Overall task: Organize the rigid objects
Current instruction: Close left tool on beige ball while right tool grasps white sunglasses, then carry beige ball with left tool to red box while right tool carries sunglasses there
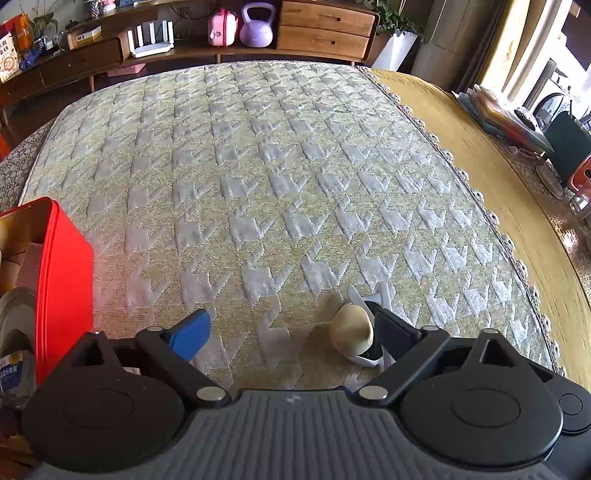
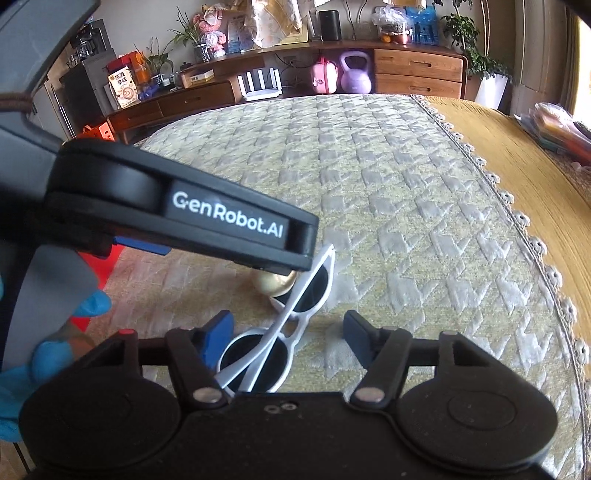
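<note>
Low over the quilted cloth (image 1: pixel 280 177), the left wrist view shows the left gripper (image 1: pixel 291 332) with its jaws spread wide and nothing between them. A red box (image 1: pixel 66 280) stands at the left edge, just beside the blue finger pad (image 1: pixel 190 334). A pale, egg-shaped object (image 1: pixel 351 328) lies on the cloth against the inner side of the dark finger, with bits of the white sunglasses (image 1: pixel 371 360) showing around and behind it. Beyond the cloth's far edge a wooden sideboard (image 1: pixel 325 27) holds a purple kettlebell (image 1: pixel 256 26). In the right wrist view, the right gripper (image 2: pixel 288 338) also has its jaws wide apart, gripping nothing. The left gripper's dark arm (image 2: pixel 192 221), lettered GenRobot.AI, crosses the upper left and hides most of the egg-shaped object (image 2: pixel 275 282) and the far tip of the sunglasses (image 2: pixel 295 306). A blue-gloved hand (image 2: pixel 44 347) shows at the lower left. The sunglasses lie on the cloth (image 2: pixel 406 206) with their long axis running from just beside the near blue pad up and right toward the left gripper's tip, one dark lens near, the other farther off.
</note>
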`<action>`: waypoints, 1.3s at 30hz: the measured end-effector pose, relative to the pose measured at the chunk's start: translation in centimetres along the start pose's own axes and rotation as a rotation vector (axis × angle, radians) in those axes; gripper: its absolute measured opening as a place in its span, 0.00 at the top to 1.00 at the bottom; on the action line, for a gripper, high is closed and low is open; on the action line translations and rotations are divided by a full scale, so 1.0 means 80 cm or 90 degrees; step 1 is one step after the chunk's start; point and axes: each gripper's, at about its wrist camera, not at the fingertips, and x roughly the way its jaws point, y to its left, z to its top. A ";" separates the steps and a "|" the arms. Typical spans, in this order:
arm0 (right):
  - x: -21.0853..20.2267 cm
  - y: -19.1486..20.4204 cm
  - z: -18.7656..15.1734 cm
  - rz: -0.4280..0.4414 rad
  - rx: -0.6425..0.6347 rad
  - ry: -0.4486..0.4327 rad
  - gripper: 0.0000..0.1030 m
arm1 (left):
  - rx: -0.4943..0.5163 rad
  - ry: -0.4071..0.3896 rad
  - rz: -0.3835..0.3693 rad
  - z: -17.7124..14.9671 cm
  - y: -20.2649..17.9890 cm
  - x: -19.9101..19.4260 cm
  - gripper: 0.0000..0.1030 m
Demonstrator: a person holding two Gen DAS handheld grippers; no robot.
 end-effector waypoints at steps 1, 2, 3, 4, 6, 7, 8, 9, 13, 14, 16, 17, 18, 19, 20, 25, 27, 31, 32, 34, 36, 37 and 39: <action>0.000 0.000 0.000 -0.003 -0.004 0.000 0.44 | -0.004 0.000 -0.010 0.000 0.002 0.000 0.15; -0.001 0.000 -0.001 -0.004 -0.008 0.000 0.46 | -0.008 0.000 -0.014 -0.001 0.003 0.000 0.18; -0.001 0.002 -0.001 -0.007 -0.013 0.000 0.48 | -0.008 -0.002 -0.016 -0.002 0.002 0.000 0.20; -0.002 0.002 -0.002 -0.009 -0.018 0.000 0.49 | -0.005 -0.003 -0.019 -0.002 0.002 0.000 0.25; -0.003 0.005 -0.003 -0.011 -0.029 -0.001 0.52 | -0.002 -0.005 -0.029 -0.003 0.000 -0.001 0.35; -0.003 0.006 -0.002 -0.012 -0.033 -0.001 0.53 | -0.001 -0.003 -0.036 -0.002 -0.003 0.001 0.42; -0.002 0.007 -0.002 -0.011 -0.035 -0.001 0.56 | 0.000 -0.002 -0.042 -0.001 -0.008 0.002 0.47; -0.003 0.008 -0.002 -0.008 -0.038 -0.001 0.58 | 0.000 -0.003 -0.047 -0.001 -0.011 0.003 0.50; -0.007 0.004 -0.005 0.000 -0.036 -0.001 0.63 | -0.016 -0.002 -0.073 0.001 -0.015 0.004 0.68; -0.008 0.001 -0.006 0.000 -0.033 -0.002 0.66 | -0.021 -0.001 -0.075 0.002 -0.015 0.004 0.68; -0.008 -0.001 -0.004 -0.002 -0.028 -0.002 0.68 | -0.029 -0.001 -0.083 0.001 -0.012 0.002 0.73; -0.008 -0.001 -0.003 -0.001 -0.026 -0.002 0.68 | -0.031 -0.003 -0.088 0.000 -0.011 0.000 0.77; -0.008 -0.001 -0.002 -0.001 -0.026 -0.003 0.69 | -0.033 -0.004 -0.089 -0.001 -0.010 -0.002 0.77; -0.009 -0.001 -0.002 -0.002 -0.026 -0.004 0.69 | -0.033 -0.004 -0.087 -0.001 -0.011 -0.002 0.77; -0.008 -0.002 0.000 -0.001 -0.024 -0.005 0.70 | -0.032 -0.005 -0.087 -0.004 -0.008 -0.006 0.77; -0.014 -0.011 0.004 0.005 -0.015 -0.018 0.87 | -0.037 -0.006 -0.090 -0.009 -0.005 -0.013 0.77; -0.016 -0.014 0.007 -0.003 -0.015 -0.015 0.94 | -0.035 -0.008 -0.086 -0.010 -0.004 -0.016 0.77; -0.020 -0.023 0.004 -0.013 -0.023 -0.015 0.94 | -0.035 -0.006 -0.075 -0.013 0.004 -0.019 0.77; -0.021 -0.027 0.003 -0.014 -0.021 -0.014 0.94 | -0.033 -0.004 -0.074 -0.013 0.005 -0.018 0.77; -0.026 -0.037 0.001 -0.017 -0.012 -0.013 0.94 | -0.030 -0.002 -0.071 -0.015 0.007 -0.018 0.77; -0.032 -0.046 -0.002 -0.020 -0.001 -0.015 0.94 | -0.033 -0.002 -0.071 -0.017 0.010 -0.017 0.77; -0.035 -0.049 -0.003 -0.021 0.003 -0.018 0.94 | -0.037 -0.001 -0.074 -0.017 0.012 -0.018 0.77; -0.041 -0.054 -0.003 -0.022 0.011 -0.024 0.94 | -0.043 -0.002 -0.076 -0.018 0.015 -0.021 0.77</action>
